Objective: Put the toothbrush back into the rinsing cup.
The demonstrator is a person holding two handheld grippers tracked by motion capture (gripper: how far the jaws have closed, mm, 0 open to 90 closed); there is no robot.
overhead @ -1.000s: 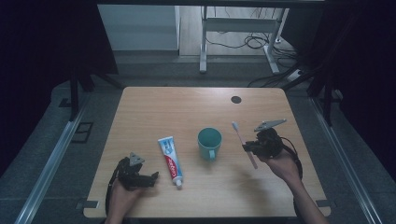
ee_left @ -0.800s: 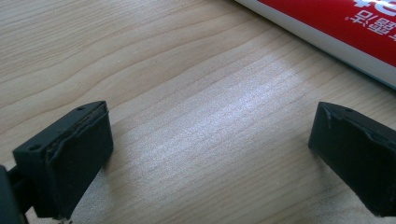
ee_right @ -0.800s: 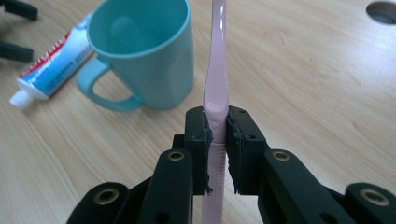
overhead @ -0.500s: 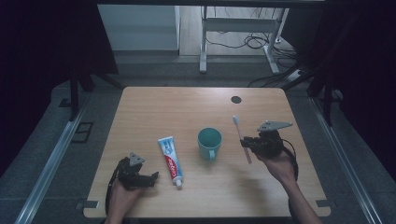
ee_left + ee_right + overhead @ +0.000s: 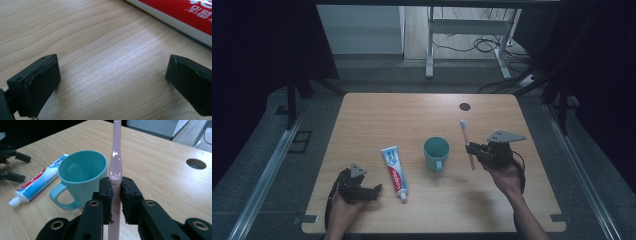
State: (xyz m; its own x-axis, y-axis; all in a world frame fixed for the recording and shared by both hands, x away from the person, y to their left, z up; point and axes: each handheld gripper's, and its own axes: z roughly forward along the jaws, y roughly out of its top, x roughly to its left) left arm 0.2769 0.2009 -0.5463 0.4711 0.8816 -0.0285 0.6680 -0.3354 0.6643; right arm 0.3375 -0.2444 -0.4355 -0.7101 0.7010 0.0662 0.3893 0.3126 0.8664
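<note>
Wooden desk (image 5: 412, 115) before us: our right hand-held gripper (image 5: 116, 192) clamps the pink toothbrush (image 5: 116, 157) upright just beside the teal cup (image 5: 436, 152); we should centre it over the rim before lowering, left hand-held gripper (image 5: 112, 82) idle, jaws wide

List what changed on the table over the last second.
The right gripper, shut on the pink toothbrush, carried it left toward the teal cup and stood it more upright. The left gripper, toothpaste tube and cup stayed put.
</note>
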